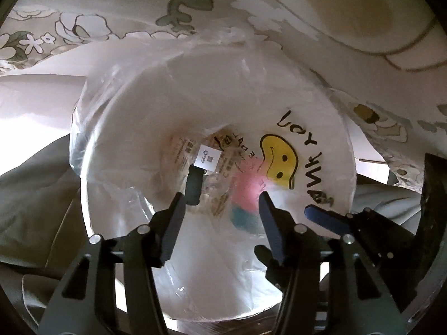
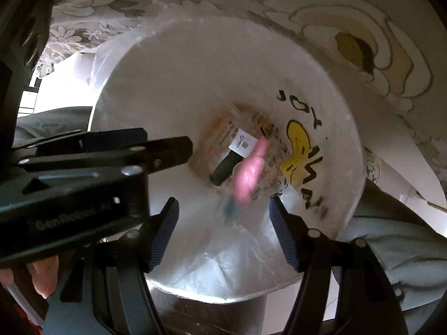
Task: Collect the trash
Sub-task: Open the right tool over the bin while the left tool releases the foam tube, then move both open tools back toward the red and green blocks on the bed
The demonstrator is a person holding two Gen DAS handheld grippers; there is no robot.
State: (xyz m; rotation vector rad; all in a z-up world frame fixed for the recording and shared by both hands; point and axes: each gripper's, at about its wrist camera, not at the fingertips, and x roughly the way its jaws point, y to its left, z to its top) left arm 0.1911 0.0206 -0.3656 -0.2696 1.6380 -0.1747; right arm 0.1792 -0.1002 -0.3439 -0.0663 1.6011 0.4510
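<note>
Left gripper jaws apart, right gripper jaws apart, over bin rim

a floral bedsheet is filling the upper part of both frames, with the white bin in the centre sitting against it.

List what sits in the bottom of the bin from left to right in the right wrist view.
Printed wrapper → black stick-shaped item → pink item → yellow smiley print on the bag liner. Both grippers hang open above the white bin.
</note>
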